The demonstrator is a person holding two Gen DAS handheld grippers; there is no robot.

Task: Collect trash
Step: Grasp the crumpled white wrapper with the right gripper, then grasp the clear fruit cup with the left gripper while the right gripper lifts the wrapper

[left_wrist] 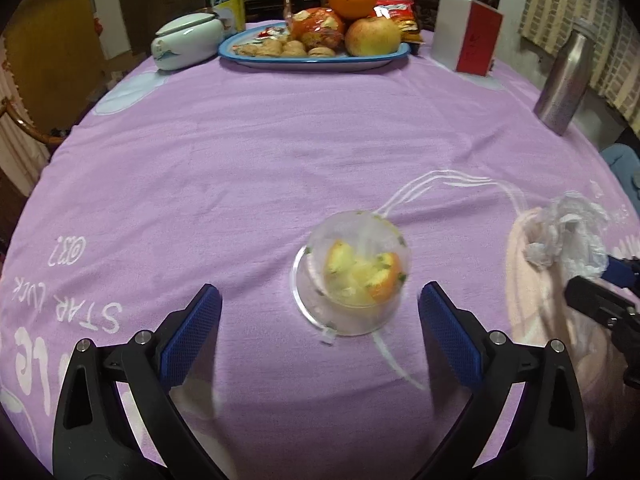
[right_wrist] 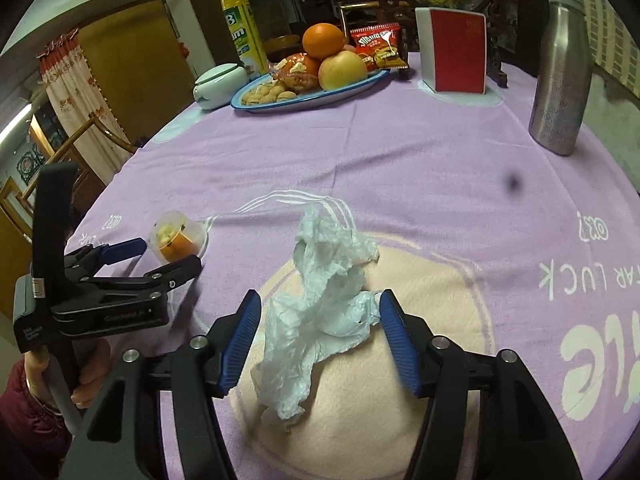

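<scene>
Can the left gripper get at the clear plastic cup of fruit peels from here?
Probably yes: the left gripper stands open with the clear plastic cup of fruit peels lying just ahead between its fingers, nothing between.

The left hand-held gripper is held tilted down over the table, its blue-padded jaws spread wide with nothing pressed between them. The right hand-held gripper is angled down beside it, jaws parted. A hand is wrapped around the left handle.

table – purple cloth | on it – cup, tissue, flask
</scene>
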